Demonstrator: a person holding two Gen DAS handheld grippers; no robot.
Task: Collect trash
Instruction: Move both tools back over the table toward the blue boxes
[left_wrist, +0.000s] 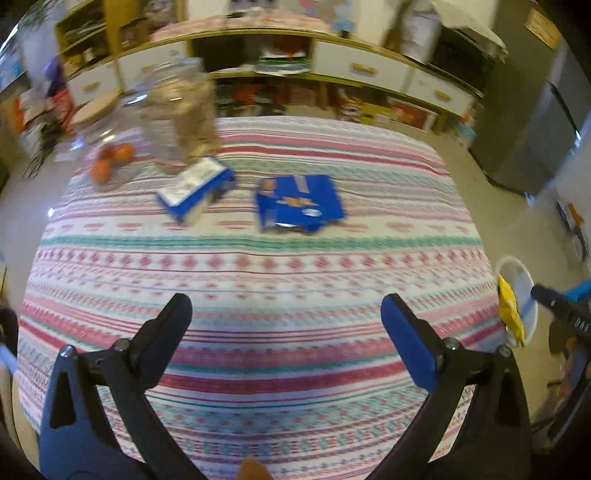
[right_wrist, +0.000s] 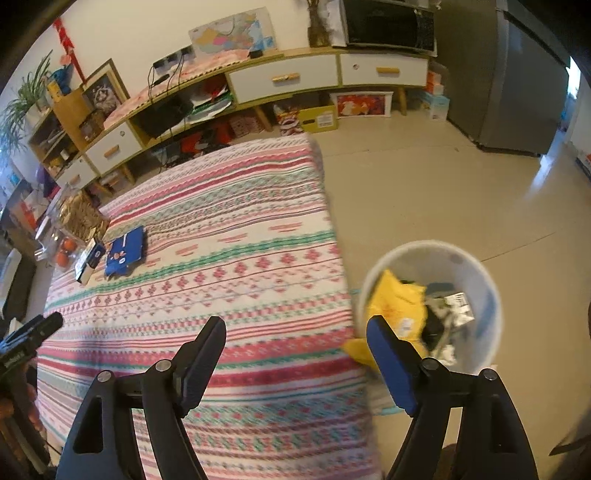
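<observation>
A flattened blue wrapper (left_wrist: 300, 203) and a small blue-and-white box (left_wrist: 195, 190) lie at the far side of the table with the striped cloth (left_wrist: 258, 280). Both also show in the right wrist view, the wrapper (right_wrist: 125, 251) and the box (right_wrist: 88, 260). My left gripper (left_wrist: 286, 314) is open and empty over the near part of the table. My right gripper (right_wrist: 295, 336) is open and empty at the table's right edge. A white trash bin (right_wrist: 480, 266) stands on the floor beside it, holding a yellow bag (right_wrist: 397, 302) and other scraps; the bin also shows in the left wrist view (left_wrist: 524, 280).
A clear jar with brownish contents (left_wrist: 181, 110) and oranges (left_wrist: 110, 158) stand at the table's far left. A low cabinet with white drawers (right_wrist: 284, 79) runs along the wall. A grey fridge (right_wrist: 517, 74) stands at the right. Tiled floor (right_wrist: 443, 184) lies beyond the bin.
</observation>
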